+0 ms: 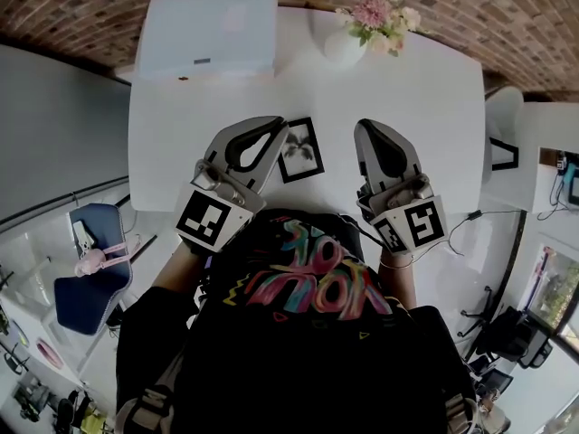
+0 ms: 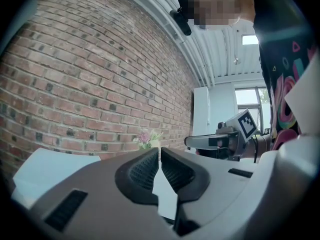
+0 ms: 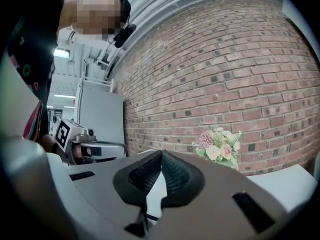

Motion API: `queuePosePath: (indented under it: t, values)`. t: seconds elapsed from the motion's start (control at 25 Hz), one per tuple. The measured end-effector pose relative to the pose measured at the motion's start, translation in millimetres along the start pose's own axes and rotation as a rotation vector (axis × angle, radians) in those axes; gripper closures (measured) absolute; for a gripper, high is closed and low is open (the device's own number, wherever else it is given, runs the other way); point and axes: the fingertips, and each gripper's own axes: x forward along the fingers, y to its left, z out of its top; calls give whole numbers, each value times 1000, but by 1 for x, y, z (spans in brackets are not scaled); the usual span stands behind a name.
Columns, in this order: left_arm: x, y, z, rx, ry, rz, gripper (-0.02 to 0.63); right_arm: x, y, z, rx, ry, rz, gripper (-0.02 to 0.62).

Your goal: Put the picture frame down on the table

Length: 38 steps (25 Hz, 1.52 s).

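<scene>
Head view: picture frame flat on the table, both grippers closed and empty

The picture frame (image 1: 300, 149) lies flat on the white table (image 1: 434, 107), face up. It has a black border and a pale picture with a dark plant shape in it. It sits near the person's edge of the table, between the two grippers and much closer to the left one.

The left gripper (image 1: 279, 127) points across the table with its tip just beside the frame's upper left corner. Whether it touches the frame cannot be told from above. In the left gripper view its ribbed pads meet at the tips with nothing between them.

The right gripper (image 1: 364, 127) points the same way, apart from the frame on its right side. In the right gripper view its jaws are pressed fully together, and nothing is held.

At the far edge of the table a round white vase (image 1: 344, 45) holds pink and cream flowers (image 1: 380, 12). A flat white box (image 1: 208, 30) rests at the far left corner. A brick wall (image 1: 507, 16) runs behind the table, and a blue chair (image 1: 90, 278) stands to the person's left.
</scene>
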Motion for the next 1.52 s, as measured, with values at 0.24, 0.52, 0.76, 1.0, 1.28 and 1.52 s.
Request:
queuePosePath:
  t: [0.24, 0.52, 0.76, 1.0, 1.28, 1.52]
  values:
    - [-1, 2, 0, 10, 2, 5, 572, 0, -3, -5, 8, 10, 0, 578]
    - [0, 2, 2, 16, -6, 1, 572, -4, -8, -13, -24, 50, -22, 578]
    - [1, 1, 0, 23, -4, 2, 572, -3, -7, -16, -20, 59, -14, 578]
    - [0, 6, 1, 19, -7, 12, 572, -2, -8, -19, -9, 60, -15, 578]
    - [-1, 8, 0, 19, -2, 19, 572, -1, -11, -20, 0, 58, -18, 578]
    - [-2, 9, 0, 22, -3, 21, 572, 1, -10, -23, 0, 68, -16, 578]
